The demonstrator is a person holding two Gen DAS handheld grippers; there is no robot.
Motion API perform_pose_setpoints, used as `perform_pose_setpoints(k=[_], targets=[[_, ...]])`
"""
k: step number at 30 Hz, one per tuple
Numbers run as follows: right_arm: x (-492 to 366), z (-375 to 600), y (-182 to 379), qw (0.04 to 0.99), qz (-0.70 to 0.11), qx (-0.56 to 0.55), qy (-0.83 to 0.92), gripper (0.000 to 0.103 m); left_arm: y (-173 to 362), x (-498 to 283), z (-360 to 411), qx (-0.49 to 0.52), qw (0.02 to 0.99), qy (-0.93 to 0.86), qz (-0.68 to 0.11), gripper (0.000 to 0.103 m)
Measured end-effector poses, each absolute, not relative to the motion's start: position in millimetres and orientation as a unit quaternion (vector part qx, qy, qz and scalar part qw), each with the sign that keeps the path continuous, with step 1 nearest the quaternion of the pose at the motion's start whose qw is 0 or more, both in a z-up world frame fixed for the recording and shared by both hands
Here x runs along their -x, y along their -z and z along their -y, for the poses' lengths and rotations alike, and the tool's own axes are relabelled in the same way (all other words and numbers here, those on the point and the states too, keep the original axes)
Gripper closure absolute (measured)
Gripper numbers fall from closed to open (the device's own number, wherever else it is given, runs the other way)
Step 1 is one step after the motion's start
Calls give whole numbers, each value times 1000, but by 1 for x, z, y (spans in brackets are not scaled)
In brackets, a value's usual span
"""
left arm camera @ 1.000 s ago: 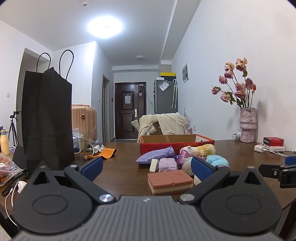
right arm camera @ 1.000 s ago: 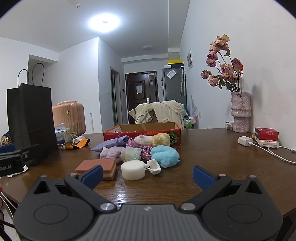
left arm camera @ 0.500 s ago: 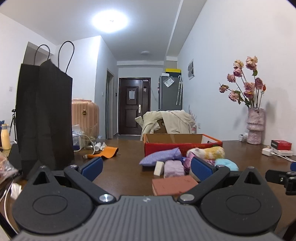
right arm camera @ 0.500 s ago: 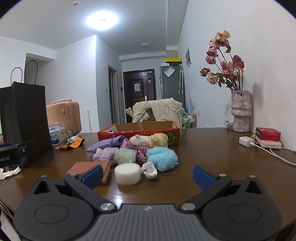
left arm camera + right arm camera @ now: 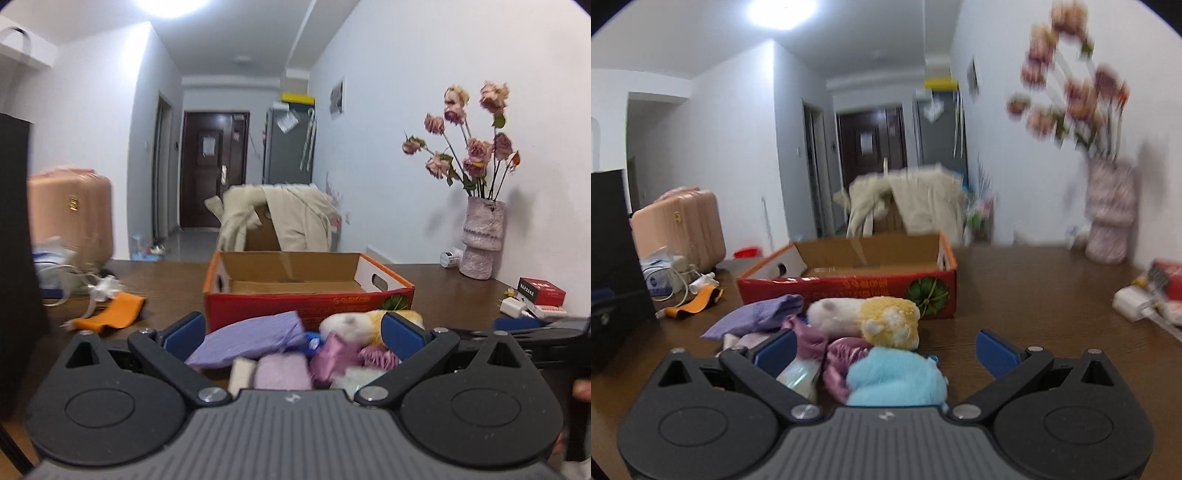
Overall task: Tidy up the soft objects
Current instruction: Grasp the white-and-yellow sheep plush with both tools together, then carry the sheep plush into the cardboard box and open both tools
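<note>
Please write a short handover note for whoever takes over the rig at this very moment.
Left tongs: open, empty, low over the pile's left side, above the purple pouch.
Right tongs: open, empty, over the light blue plush.
Soft things lie heaped on the table just in front of the red cardboard box: white and yellow plush, pink satin pieces, lilac knit roll.
Done: nothing visibly packed; the box looks empty.
Left: probably pick each item and place it in the box.

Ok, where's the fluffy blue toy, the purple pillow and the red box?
Fluffy blue toy (image 5: 895,378): right wrist view, middle of its fur.
Purple pillow (image 5: 251,338): left wrist view, its top face.
Red box (image 5: 849,290): right wrist view, front wall.
</note>
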State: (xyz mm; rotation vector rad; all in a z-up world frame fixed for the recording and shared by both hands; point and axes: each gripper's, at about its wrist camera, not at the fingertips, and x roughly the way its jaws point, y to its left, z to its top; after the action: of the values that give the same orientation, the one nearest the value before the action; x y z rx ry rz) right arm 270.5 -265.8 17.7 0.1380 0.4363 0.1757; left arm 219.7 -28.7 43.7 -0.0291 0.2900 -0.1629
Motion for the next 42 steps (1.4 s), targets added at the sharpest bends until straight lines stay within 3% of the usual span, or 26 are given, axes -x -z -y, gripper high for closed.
perform_pose_setpoints(k=[4, 5, 8, 10, 12, 15, 18, 23, 25, 28, 35, 42], targets=[[-330, 271, -10, 960, -240, -78, -117, 8, -47, -281, 52, 10, 977, 112, -180, 7], [-342, 272, -6, 959, -243, -76, -123, 10, -44, -298, 59, 9, 974, 118, -191, 13], [-371, 277, 5, 952, -259, -84, -137, 27, -32, -341, 77, 5, 961, 132, -242, 29], [-380, 284, 13, 948, -274, -90, -135, 47, -20, -366, 86, 6, 948, 143, -284, 34], [-385, 292, 22, 943, -288, -106, -130, 58, -5, -386, 93, 14, 936, 141, -321, 37], [-387, 304, 32, 935, -292, -143, -145, 58, 11, -403, 100, 22, 921, 155, -356, 40], [-391, 307, 35, 931, -294, -154, -152, 59, 21, -411, 107, 20, 916, 162, -366, 51], [-390, 304, 38, 933, -296, -135, -157, 58, 23, -414, 102, 43, 917, 163, -363, 53], [-388, 305, 37, 932, -295, -137, -159, 60, 22, -414, 103, 44, 917, 165, -360, 53], [-382, 306, 28, 937, -288, -126, -150, 65, 11, -407, 101, 59, 919, 174, -349, 63], [-337, 306, -32, 955, -219, -121, -158, 66, -47, -367, 96, 68, 941, 189, -272, 63], [-346, 300, -48, 957, -217, -123, -150, 66, -65, -380, 93, 60, 942, 189, -270, 63]])
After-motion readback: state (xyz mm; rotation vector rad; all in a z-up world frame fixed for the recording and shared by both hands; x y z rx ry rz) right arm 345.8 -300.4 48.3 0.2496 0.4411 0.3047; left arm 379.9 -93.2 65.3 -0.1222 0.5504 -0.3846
